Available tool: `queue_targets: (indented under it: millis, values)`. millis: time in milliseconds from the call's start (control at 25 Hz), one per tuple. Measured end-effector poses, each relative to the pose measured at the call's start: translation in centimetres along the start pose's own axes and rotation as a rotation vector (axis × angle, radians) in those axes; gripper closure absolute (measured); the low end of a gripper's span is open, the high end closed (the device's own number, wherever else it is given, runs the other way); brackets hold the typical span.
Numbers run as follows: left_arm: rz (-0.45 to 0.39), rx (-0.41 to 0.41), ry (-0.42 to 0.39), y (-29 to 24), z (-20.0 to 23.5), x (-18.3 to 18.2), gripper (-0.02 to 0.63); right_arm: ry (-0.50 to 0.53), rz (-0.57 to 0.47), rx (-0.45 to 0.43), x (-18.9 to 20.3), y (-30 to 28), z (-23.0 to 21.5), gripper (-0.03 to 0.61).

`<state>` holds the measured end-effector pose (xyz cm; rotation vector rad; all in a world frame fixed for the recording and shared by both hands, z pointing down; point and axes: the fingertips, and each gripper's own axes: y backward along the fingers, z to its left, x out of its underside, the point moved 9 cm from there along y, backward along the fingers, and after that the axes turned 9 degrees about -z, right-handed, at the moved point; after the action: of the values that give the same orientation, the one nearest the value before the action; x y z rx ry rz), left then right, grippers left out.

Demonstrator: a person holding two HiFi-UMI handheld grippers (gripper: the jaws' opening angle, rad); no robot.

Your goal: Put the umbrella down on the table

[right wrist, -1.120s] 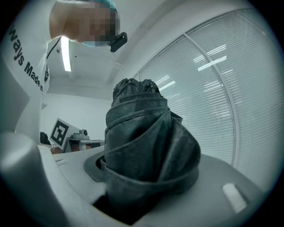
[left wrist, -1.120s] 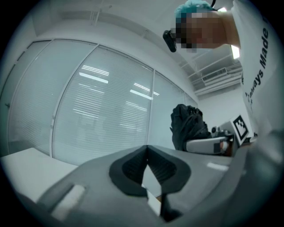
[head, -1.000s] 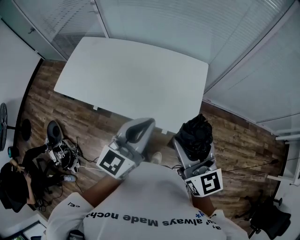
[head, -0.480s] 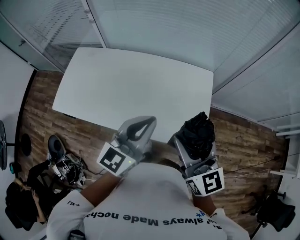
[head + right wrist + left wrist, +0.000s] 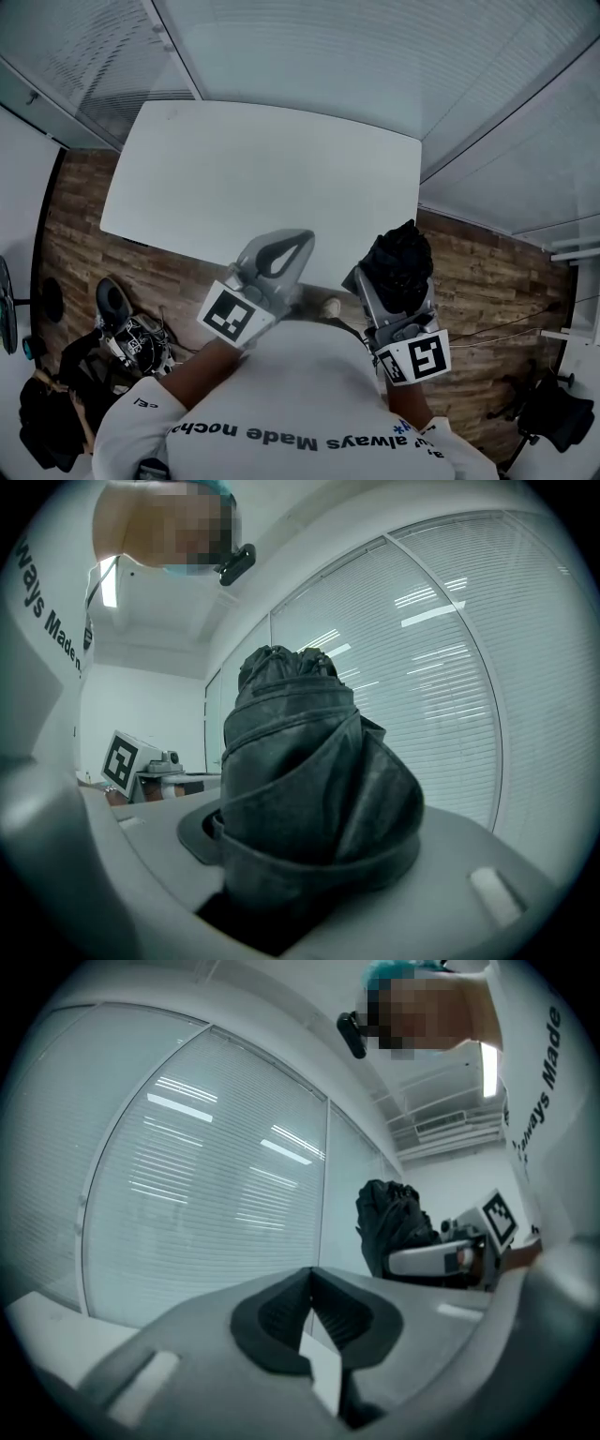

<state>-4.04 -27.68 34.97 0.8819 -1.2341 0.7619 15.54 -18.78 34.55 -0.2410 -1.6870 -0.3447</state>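
Observation:
A folded black umbrella [image 5: 398, 265] stands upright in my right gripper [image 5: 395, 284], which is shut on it just off the near right corner of the white table [image 5: 262, 178]. In the right gripper view the umbrella's bunched fabric [image 5: 300, 780] fills the space between the jaws. My left gripper [image 5: 294, 240] is beside it on the left, with its tip over the table's near edge. It is shut and holds nothing; its pads meet at the tip [image 5: 311, 1277]. The left gripper view also shows the umbrella [image 5: 394, 1222] and the right gripper [image 5: 450, 1258].
Glass partitions with blinds [image 5: 375, 66] run behind and to the right of the table. The floor is wood planks [image 5: 75, 234]. Bags and cables [image 5: 127, 328] lie on the floor at the left, and a dark chair [image 5: 553, 417] stands at the lower right.
Both grippers have moved forward to the table's near edge, side by side. The umbrella is still in the right gripper and the left is still shut.

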Motion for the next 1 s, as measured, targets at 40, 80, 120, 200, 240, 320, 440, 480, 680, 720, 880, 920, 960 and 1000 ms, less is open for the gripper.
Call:
queue_targets:
  millis: [40, 80, 120, 200, 240, 320, 440, 480, 680, 720, 880, 920, 960, 1000]
  values:
    - [0.002, -0.003, 0.002, -0.1, 0.2, 0.1, 0.612, -0.004, 0.014, 0.003, 0.2, -0.3, -0.3, 0.321]
    - [0.003, -0.006, 0.003, -0.3, 0.5, 0.1, 0.612, -0.011, 0.029, 0.005, 0.5, -0.7, -0.7, 0.321]
    - [0.002, -0.008, 0.004, -0.4, 0.7, 0.2, 0.612, -0.017, 0.046, 0.005, 0.9, -1.0, -1.2, 0.322]
    - [-0.001, -0.01, 0.006, -0.8, 1.1, 0.3, 0.612, -0.028, 0.086, 0.006, 2.0, -1.7, -2.2, 0.322]
    - [-0.002, -0.01, 0.008, -1.0, 1.2, 0.4, 0.612, -0.031, 0.106, 0.009, 2.6, -2.1, -2.7, 0.322]
    - [0.002, -0.007, 0.011, -1.2, 1.6, 0.7, 0.612, -0.041, 0.149, 0.02, 4.1, -2.9, -3.6, 0.322]
    - [0.005, -0.003, 0.012, -1.5, 2.1, 0.9, 0.612, -0.069, 0.23, 0.049, 6.4, -4.3, -5.1, 0.324]
    - [0.002, -0.002, 0.012, -1.5, 2.2, 0.9, 0.612, -0.072, 0.26, 0.055, 7.2, -4.7, -5.5, 0.325]
    - [0.004, -0.003, 0.017, -1.0, 2.7, 0.9, 0.612, -0.101, 0.395, 0.072, 11.4, -6.5, -7.3, 0.325]
    - [0.004, -0.004, 0.019, -0.9, 2.9, 0.8, 0.612, -0.107, 0.419, 0.077, 12.1, -6.9, -7.6, 0.325]
    - [0.006, -0.005, 0.023, -0.5, 3.6, 0.8, 0.612, -0.098, 0.54, 0.1, 15.4, -8.7, -8.5, 0.327]
    - [0.007, -0.004, 0.024, -0.4, 3.8, 0.9, 0.612, -0.102, 0.569, 0.103, 16.3, -9.2, -8.7, 0.327]
    - [0.007, -0.003, 0.025, -0.4, 4.0, 1.0, 0.612, -0.11, 0.595, 0.105, 17.1, -9.7, -9.0, 0.327]
    - [0.009, -0.001, 0.026, -0.4, 4.1, 1.1, 0.612, -0.12, 0.621, 0.107, 18.0, -10.1, -9.3, 0.327]
